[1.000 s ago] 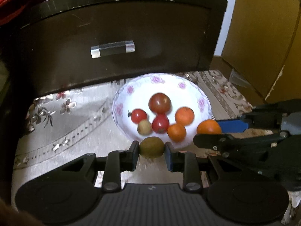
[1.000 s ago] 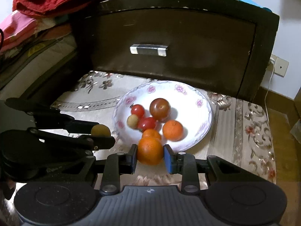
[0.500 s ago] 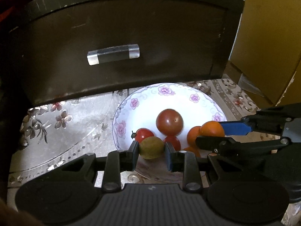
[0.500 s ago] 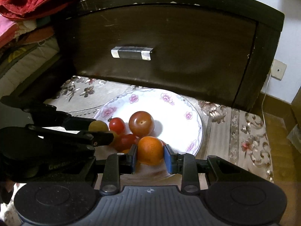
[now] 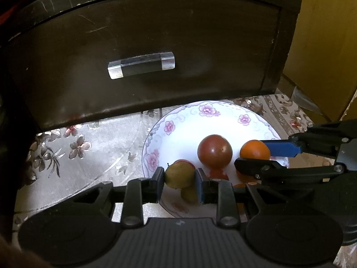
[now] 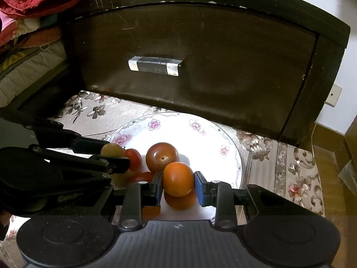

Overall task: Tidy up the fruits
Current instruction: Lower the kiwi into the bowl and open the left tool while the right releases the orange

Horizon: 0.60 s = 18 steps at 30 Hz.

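Note:
A white floral plate [image 5: 191,120] [image 6: 200,134] lies on the patterned cloth and holds a large dark red tomato [image 5: 214,151] [image 6: 162,157], small red tomatoes, oranges and a small brownish fruit. My left gripper [image 5: 179,176] is shut on a greenish-brown kiwi [image 5: 178,175] over the plate's near left part; the kiwi also shows in the right wrist view [image 6: 112,150]. My right gripper [image 6: 178,179] is shut on an orange [image 6: 178,178] above another orange [image 6: 180,201]; the held orange shows in the left wrist view [image 5: 254,149].
A dark wooden drawer front [image 5: 145,51] [image 6: 200,60] with a metal handle [image 5: 141,65] [image 6: 155,65] stands close behind the plate. Red cloth and bedding [image 6: 33,11] lie at the left. A yellow cardboard box [image 5: 323,44] stands at the right.
Both grippers have moved forward over the plate with their fruit still held. The drawer front looms closer and the plate sits lower in both views.

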### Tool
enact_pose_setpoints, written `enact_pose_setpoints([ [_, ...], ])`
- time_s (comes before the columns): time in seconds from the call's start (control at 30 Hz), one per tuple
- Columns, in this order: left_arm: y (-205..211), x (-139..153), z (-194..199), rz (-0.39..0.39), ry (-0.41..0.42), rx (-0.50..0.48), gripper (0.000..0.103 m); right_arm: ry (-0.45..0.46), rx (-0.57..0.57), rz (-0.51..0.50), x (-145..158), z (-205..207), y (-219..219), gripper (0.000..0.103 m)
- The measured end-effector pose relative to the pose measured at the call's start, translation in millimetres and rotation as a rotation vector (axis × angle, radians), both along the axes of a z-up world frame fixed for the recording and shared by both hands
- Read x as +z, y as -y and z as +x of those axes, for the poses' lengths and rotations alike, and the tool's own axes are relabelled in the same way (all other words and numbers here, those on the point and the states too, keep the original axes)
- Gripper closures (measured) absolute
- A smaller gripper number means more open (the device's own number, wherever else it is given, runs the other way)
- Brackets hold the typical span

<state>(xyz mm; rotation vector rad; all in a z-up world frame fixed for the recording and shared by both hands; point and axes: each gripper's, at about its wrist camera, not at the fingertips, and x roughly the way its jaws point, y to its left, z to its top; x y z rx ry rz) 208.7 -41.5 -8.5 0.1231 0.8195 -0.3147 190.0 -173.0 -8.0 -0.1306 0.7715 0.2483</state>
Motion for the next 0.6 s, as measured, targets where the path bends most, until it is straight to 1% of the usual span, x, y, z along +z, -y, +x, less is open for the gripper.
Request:
enact_pose_setpoints([
  [0.2, 2.7, 0.0, 0.6, 0.022, 0.007, -0.005, 0.069, -0.002, -0.003, 0.0, -1.5, 2.5, 1.6, 0.075],
  [0.4, 2.6, 1.7, 0.5, 0.022, 0.003, 0.001, 0.069, 0.001, -0.006, 0.003, -1.2, 2.8, 2.3, 0.075],
  [0.6, 2.4, 3.2, 0.7, 0.019, 0.0, 0.006, 0.068, 0.004, -0.015, 0.002, -0.9, 3.1, 4.6, 0.071],
])
